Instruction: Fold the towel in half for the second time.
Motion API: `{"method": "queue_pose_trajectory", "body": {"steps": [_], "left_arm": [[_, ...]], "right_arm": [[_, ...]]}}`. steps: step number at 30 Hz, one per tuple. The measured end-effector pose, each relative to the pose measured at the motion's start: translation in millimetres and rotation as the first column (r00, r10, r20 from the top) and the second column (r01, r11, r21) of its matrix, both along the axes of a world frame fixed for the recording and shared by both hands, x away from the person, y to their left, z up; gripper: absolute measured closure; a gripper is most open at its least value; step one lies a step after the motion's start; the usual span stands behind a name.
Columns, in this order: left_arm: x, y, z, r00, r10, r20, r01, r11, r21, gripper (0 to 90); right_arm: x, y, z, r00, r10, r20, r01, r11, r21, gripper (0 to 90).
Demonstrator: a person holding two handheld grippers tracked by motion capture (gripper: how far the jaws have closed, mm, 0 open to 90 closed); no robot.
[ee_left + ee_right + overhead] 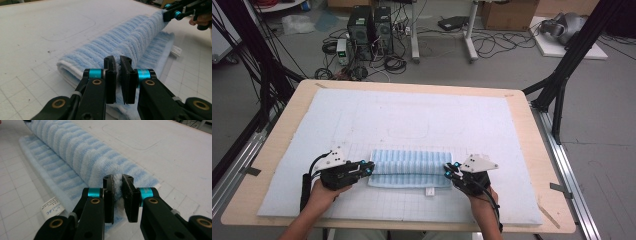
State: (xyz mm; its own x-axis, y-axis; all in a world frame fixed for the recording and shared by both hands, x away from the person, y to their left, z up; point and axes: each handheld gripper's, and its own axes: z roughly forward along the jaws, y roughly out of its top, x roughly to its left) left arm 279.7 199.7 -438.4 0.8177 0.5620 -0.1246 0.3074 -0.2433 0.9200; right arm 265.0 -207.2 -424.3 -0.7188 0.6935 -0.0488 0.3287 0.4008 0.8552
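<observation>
Blue striped towel [411, 168] lay folded near front edge of white foam mat [412, 115], midway between side edges. Left gripper [368, 168] jaws clamped on towel's left end fold. Right gripper [448, 170] jaws clamped on right end fold. White label [430, 191] stuck out from towel's front edge.

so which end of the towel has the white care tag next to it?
The end pinched by the right gripper: the tag lies by the towel edge there. The left gripper end has none.
</observation>
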Motion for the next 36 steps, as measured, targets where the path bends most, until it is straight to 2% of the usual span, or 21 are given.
{"method": "queue_pose_trajectory", "body": {"steps": [5,7,9,11,13,16,18,20,21,23,25,27,29,31,33,35,36], "left_arm": [[0.6,1.2,-1.7,0.9996,-0.003,-0.027,0.003,1.0,0.002,81.2],[1.0,2.0,-1.2,0.999,0.001,-0.045,-0.002,1.0,-0.007,75.9],[2.2,4.6,2.4,0.9983,0.021,-0.054,-0.022,0.9994,-0.025,65.2],[2.8,7.3,8.1,0.9983,0.041,-0.043,-0.043,0.9974,-0.057,61.1],[3.5,8.2,12.3,0.998,0.055,-0.032,-0.057,0.9952,-0.08,60.1],[6.5,6.8,13.8,0.9981,0.058,-0.023,-0.06,0.9945,-0.087,60.2],[8.4,2.7,10.4,0.998,0.053,-0.036,-0.055,0.9964,-0.064,60.7],[10.0,-3.2,5.0,0.9977,0.04,-0.054,-0.042,0.9989,-0.022,61.4],[10.3,-4.8,3.4,0.9976,0.039,-0.057,-0.04,0.9991,-0.014,61.4],[11.9,-11.4,-2.6,0.9963,0.046,-0.073,-0.043,0.9984,0.035,61.5],[12.7,-14.8,-5.8,0.9952,0.057,-0.08,-0.05,0.9949,0.088,61.6],[12.2,-18.7,-10.4,0.9954,0.067,-0.068,-0.054,0.9822,0.18,62.1],[11.6,-21.1,-10.5,0.9964,0.059,-0.06,-0.045,0.976,0.213,62.7],[11.0,-22.2,-10.5,0.9969,0.058,-0.054,-0.045,0.9732,0.226,62.8],[11.7,-21.5,-9.3,0.9961,0.059,-0.065,-0.044,0.9747,0.219,62.8],[13.9,-19.6,-5.7,0.995,0.064,-0.077,-0.048,0.9798,0.194,62.0],[15.5,-18.3,-3.7,0.9943,0.071,-0.079,-0.057,0.9837,0.17,61.2]], "right_arm": [[-2.4,-1.1,-0.7,1.0,0.006,0.0,-0.006,1.0,-0.007,80.2],[-3.1,-1.2,-1.5,0.9998,0.014,-0.011,-0.014,1.0,-0.012,79.3],[-4.3,-2.6,-1.2,0.9997,0.02,-0.017,-0.02,1.0,-0.01,75.2],[-6.2,-5.2,2.8,0.9998,0.019,-0.009,-0.019,1.0,0.023,69.0],[-8.5,-8.7,9.9,0.9999,0.014,0.01,-0.014,0.996,0.085,65.1],[-9.7,-11.9,18.1,0.9991,0.001,0.043,-0.007,0.99,0.143,63.2],[-8.1,-9.9,17.3,0.9995,-0.007,0.032,0.003,0.991,0.132,63.3],[-5.5,-4.9,10.4,1.0,0.003,0.005,-0.004,0.995,0.097,63.5],[-3.7,-1.8,6.3,0.9999,0.012,-0.011,-0.011,0.997,0.081,63.6],[-0.5,3.9,-0.1,0.9992,0.026,-0.031,-0.025,0.999,0.043,63.7],[2.0,11.2,-6.5,0.9977,0.032,-0.06,-0.033,0.999,-0.014,63.7],[3.0,15.9,-13.4,0.9956,0.04,-0.085,-0.047,0.995,-0.087,63.7],[3.0,16.6,-20.0,0.9923,0.053,-0.112,-0.065,0.992,-0.106,63.3],[2.8,13.3,-20.1,0.9908,0.062,-0.121,-0.073,0.993,-0.089,62.6],[2.6,11.2,-19.1,0.99,0.066,-0.125,-0.077,0.994,-0.084,61.3],[1.8,9.5,-15.5,0.9897,0.068,-0.126,-0.078,0.994,-0.075,58.5],[1.6,7.7,-12.0,0.9914,0.068,-0.112,-0.075,0.996,-0.052,57.7]]}}
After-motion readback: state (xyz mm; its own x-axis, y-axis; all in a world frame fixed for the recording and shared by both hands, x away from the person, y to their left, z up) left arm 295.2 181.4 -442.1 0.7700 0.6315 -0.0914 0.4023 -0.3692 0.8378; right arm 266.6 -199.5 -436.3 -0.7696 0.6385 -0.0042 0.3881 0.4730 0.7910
